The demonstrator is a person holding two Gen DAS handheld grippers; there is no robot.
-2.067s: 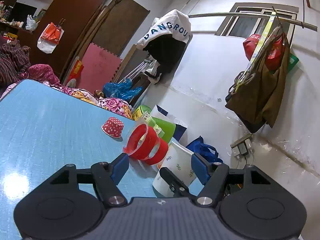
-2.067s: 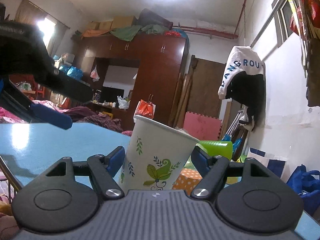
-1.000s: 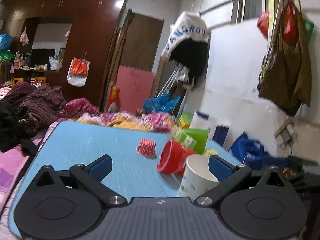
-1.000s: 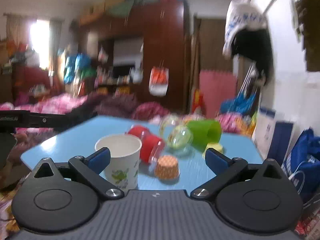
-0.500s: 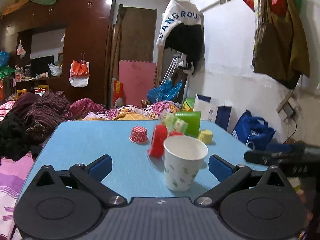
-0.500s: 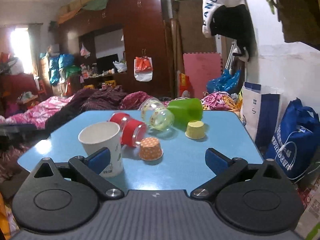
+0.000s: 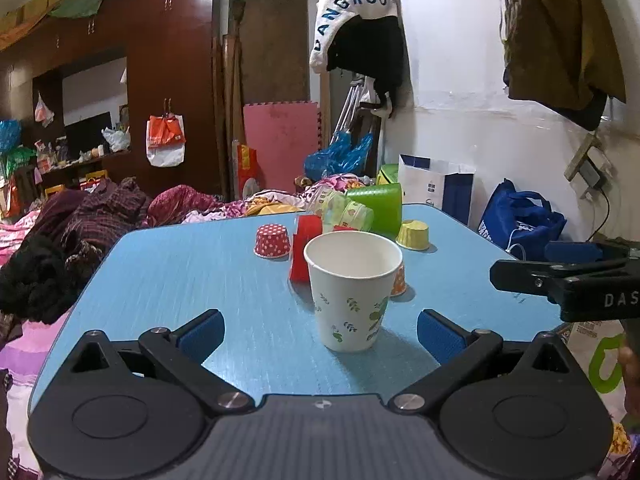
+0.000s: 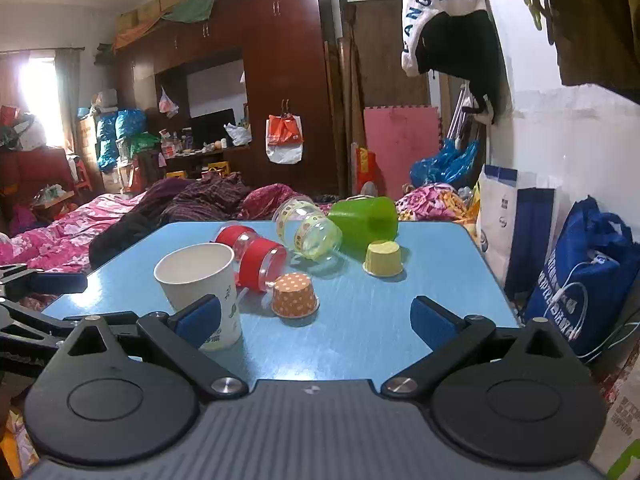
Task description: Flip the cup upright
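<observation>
paper cup (image 7: 352, 288) stands upright; light, crushable, so you pinch its mid-wall gently. left gripper (image 7: 320, 328) and right gripper (image 8: 316, 316) jaws spread, empty.

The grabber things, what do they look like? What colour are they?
Both look alike. The left gripper and right gripper have a ribbed dark grey body, black angled arms with shiny silver screws, and two round black discs. Their fingertips wear bright blue pads. Seen from the side, the right gripper shows white letters "DAS". No cables or sleeves show.
</observation>
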